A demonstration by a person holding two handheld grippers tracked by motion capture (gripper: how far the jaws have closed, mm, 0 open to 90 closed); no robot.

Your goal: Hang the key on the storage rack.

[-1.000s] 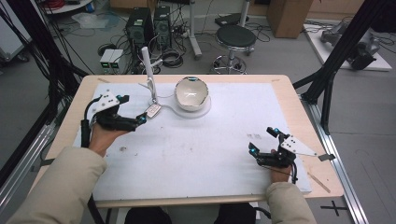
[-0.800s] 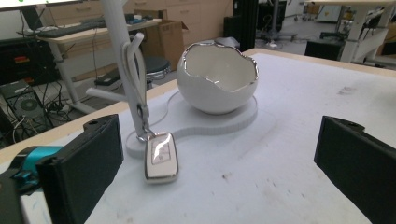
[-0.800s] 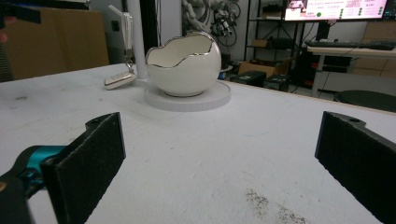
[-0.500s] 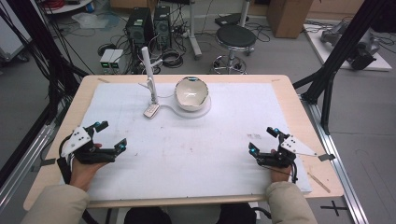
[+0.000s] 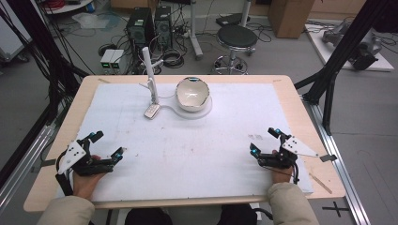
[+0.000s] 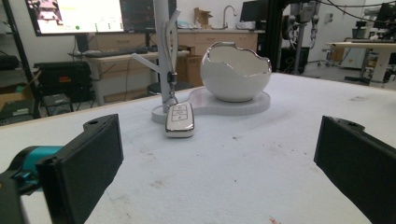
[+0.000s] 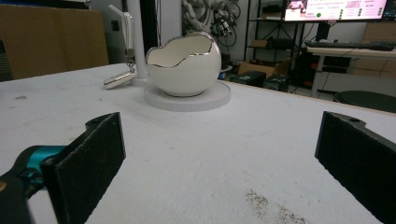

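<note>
A white eggshell-shaped bowl (image 5: 192, 93) (image 6: 235, 71) (image 7: 183, 70) with a silver rim stands on a round white base at the table's far middle. Left of it rises a white stand (image 5: 149, 72) (image 6: 162, 51), from which a white car key fob (image 5: 151, 111) (image 6: 179, 120) (image 7: 119, 80) hangs by a ring, its body resting on the mat. My left gripper (image 5: 107, 145) (image 6: 219, 172) is open near the front left, nothing between its jaws. My right gripper (image 5: 263, 140) (image 7: 219, 168) is open at the front right, also holding nothing.
A white mat (image 5: 202, 154) covers most of the wooden table (image 5: 305, 122). A black stool (image 5: 236, 37), computer towers (image 5: 141, 23) and cables stand on the floor beyond the far edge. Black frame struts (image 5: 338, 51) rise at the right.
My left gripper has pulled back from beside the key fob to the front left of the table, open. The right gripper has stayed put.
</note>
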